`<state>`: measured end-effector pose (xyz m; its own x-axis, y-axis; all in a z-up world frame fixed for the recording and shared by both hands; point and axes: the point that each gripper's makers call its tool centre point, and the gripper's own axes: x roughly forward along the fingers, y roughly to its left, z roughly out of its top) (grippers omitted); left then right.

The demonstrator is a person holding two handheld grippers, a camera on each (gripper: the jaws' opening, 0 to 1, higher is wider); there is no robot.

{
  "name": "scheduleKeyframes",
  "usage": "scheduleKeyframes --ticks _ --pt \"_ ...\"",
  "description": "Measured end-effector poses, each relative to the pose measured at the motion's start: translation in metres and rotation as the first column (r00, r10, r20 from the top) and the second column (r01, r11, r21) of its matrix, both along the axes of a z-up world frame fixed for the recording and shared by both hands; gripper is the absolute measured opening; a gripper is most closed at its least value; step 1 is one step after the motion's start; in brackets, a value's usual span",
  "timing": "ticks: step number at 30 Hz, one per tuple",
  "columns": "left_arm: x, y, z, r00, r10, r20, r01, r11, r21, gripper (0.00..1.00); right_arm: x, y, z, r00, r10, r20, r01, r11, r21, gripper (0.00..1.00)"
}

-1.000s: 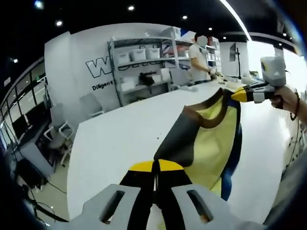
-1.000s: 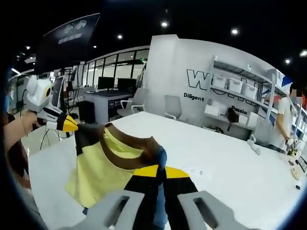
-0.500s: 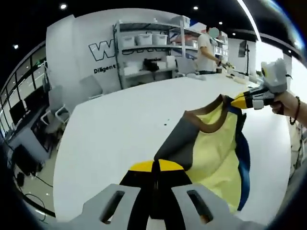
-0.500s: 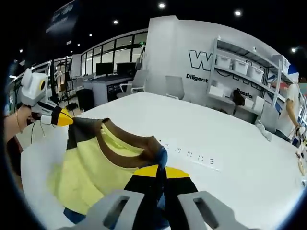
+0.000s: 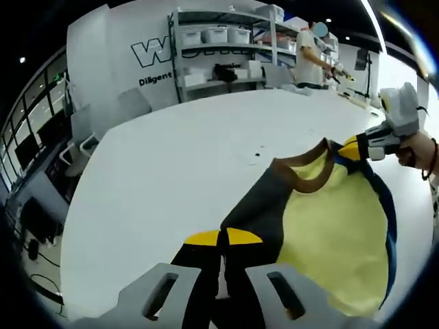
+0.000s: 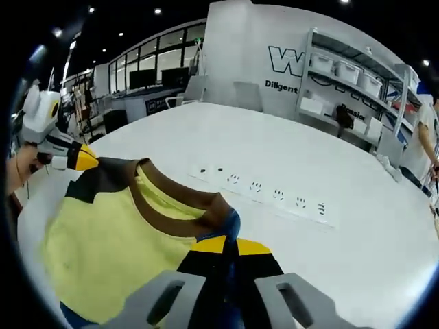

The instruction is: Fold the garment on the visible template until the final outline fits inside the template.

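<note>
Clearly we are holding the garment (image 5: 329, 226) spread above the white table (image 5: 171, 157), left gripper (image 5: 223, 238) and right gripper (image 6: 225, 245) each pinching a shoulder, judging that lowering it flat comes next.

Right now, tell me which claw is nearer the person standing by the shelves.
Right. The right claw grips the shirt's shoulder on the person's side; the left claw grips the opposite shoulder, farther away.
</note>
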<state>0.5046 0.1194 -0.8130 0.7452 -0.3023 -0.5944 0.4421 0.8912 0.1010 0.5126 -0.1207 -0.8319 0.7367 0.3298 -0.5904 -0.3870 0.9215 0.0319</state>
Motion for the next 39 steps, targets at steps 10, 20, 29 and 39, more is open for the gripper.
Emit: scheduleKeyframes --ticks 10,20,29,39 --pt "0.007 0.004 -0.042 0.995 0.028 -0.091 -0.022 0.998 0.062 0.0 0.009 -0.01 -0.021 1.0 0.011 -0.011 -0.011 0.997 -0.077 0.0" --pt "0.003 0.005 -0.039 0.995 0.026 -0.096 -0.018 0.997 0.077 0.0 0.015 -0.011 -0.024 1.0 0.001 0.003 0.0 0.994 -0.11 0.0" --pt "-0.003 0.029 0.008 0.994 0.104 -0.04 -0.106 0.994 -0.041 0.15 0.003 -0.007 0.008 0.999 -0.039 -0.009 0.039 0.999 -0.008 0.21" --pt "-0.037 0.052 0.002 0.99 0.121 -0.07 -0.123 0.992 -0.035 0.25 -0.036 -0.008 0.013 0.995 -0.038 -0.097 0.037 0.999 -0.008 0.38"
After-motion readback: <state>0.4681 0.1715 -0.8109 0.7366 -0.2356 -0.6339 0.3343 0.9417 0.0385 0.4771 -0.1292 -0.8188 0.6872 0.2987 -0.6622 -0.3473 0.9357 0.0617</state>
